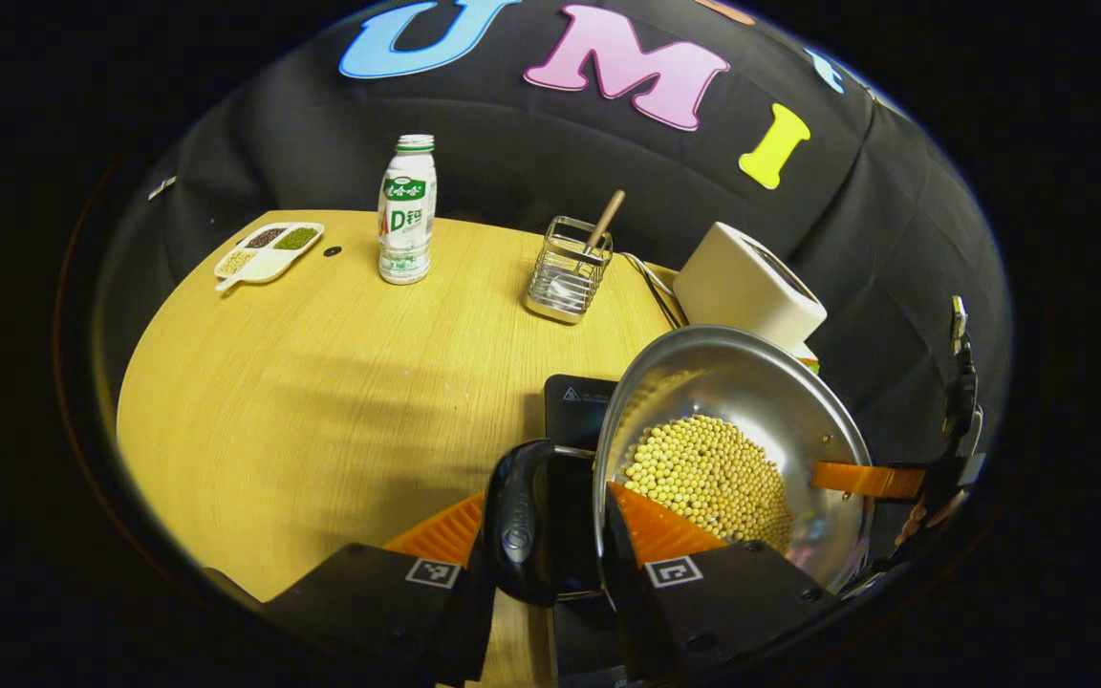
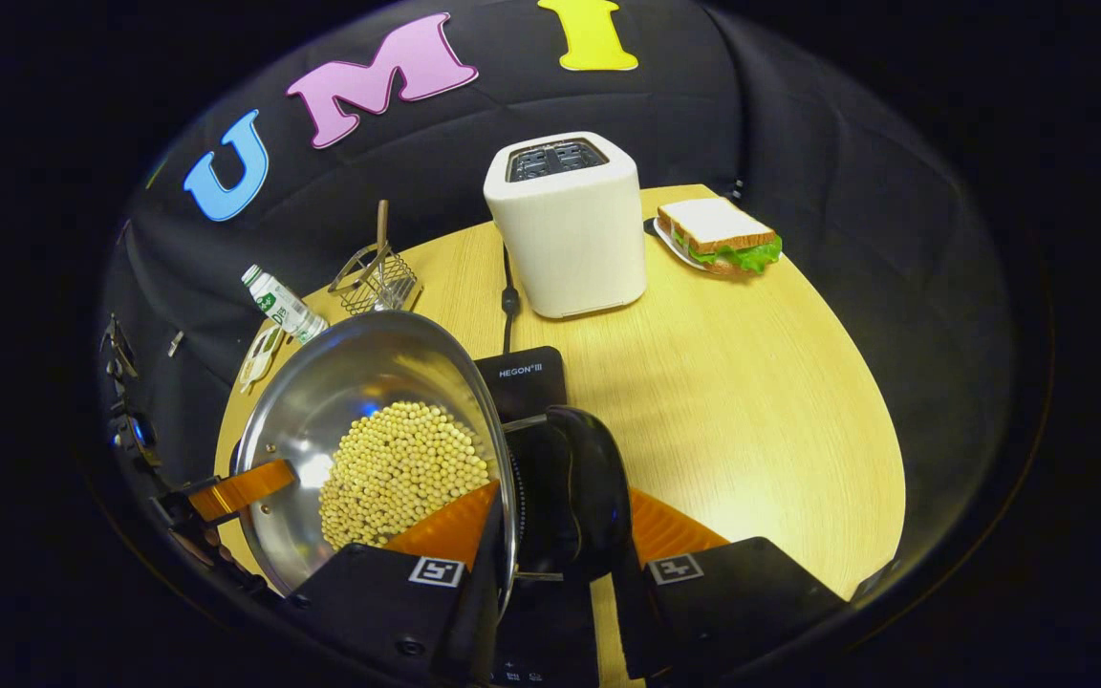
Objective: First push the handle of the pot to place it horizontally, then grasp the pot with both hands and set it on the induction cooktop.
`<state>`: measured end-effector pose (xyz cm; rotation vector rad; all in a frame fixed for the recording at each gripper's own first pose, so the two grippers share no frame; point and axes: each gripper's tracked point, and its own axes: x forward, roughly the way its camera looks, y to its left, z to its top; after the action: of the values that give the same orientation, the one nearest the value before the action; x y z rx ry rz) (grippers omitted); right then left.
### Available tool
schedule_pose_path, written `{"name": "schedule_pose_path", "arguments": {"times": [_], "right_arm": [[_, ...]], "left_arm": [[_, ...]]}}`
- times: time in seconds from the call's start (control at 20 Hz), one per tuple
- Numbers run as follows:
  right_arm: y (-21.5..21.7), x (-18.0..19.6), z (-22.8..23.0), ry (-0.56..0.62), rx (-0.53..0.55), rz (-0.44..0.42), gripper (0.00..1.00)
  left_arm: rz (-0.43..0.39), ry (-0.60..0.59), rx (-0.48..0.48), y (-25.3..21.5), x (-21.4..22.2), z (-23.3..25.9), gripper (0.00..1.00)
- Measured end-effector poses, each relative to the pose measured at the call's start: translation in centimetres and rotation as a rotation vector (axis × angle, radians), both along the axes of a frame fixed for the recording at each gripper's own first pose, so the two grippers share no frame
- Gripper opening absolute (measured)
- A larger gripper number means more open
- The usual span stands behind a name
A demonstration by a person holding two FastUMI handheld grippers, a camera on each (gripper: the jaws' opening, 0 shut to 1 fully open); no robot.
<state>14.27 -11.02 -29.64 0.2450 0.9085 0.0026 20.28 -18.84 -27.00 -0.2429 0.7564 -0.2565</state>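
1. The left gripper [image 1: 550, 535] is clamped on the pot's [image 1: 751, 401] near-side handle [image 1: 522, 521]: the black loop sits between its two fingers, one finger inside the rim, one outside.
2. The right gripper [image 2: 555, 535] grips the opposite handle [image 2: 579, 487] the same way, its fingers closed around the black loop. In the left gripper view it is seen across the bowl, a finger reaching in over the far rim.
3. Holding both side handles probably keeps the load level; the pot carries a heap of soybeans [image 2: 402, 473] that would roll if it tipped.
4. The pot appears lifted and held between the two tools, partly over the black induction cooktop [image 2: 524, 380], whose corner shows just beyond the rim. Whether the base touches it cannot be told.
5. Judged from this, the handle-push is done and the carry is near its end; lowering squarely onto the cooktop remains.
6. Farther out on the wooden table [image 2: 751, 401] stand a white toaster [image 2: 565, 225], a sandwich [image 2: 718, 234], a wire caddy [image 1: 568, 269], a drink bottle [image 1: 407, 210] and a divided dish [image 1: 269, 250], all well apart from the pot's path.
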Motion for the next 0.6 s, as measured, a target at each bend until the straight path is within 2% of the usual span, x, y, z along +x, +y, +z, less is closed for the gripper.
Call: {"name": "schedule_pose_path", "arguments": {"times": [0.2, 0.25, 0.3, 0.4, 0.5, 0.55, 0.6], "right_arm": [[-0.2, -0.1, -0.3, -0.011, 0.005, -0.001, 0.57], [-0.2, -0.2, -0.4, -0.016, 0.003, 0.005, 0.53], [-0.1, 0.0, -0.3, -0.020, 0.002, 0.012, 0.58], [-0.1, -0.1, -0.2, -0.030, -0.004, 0.025, 0.60], [0.2, -0.2, 0.3, -0.045, 0.020, 0.034, 0.66], [0.4, 0.0, 0.7, -0.061, 0.038, 0.035, 0.77], [0.4, 0.1, 1.1, -0.077, 0.050, 0.034, 0.82]], "left_arm": [[0.004, 0.015, 0.022, 0.0, -0.2, -0.3, 0.59], [0.011, 0.022, 0.040, 0.1, -0.1, -0.4, 0.60], [0.019, 0.036, 0.065, 0.2, -0.2, -0.6, 0.61], [0.031, 0.059, 0.113, 0.3, -0.4, -0.9, 0.64], [0.048, 0.067, 0.131, 0.2, -0.7, -0.9, 0.65], [0.062, 0.073, 0.119, 0.1, -0.8, -0.9, 0.67], [0.077, 0.080, 0.103, -0.1, -1.2, -0.7, 0.73]]}}
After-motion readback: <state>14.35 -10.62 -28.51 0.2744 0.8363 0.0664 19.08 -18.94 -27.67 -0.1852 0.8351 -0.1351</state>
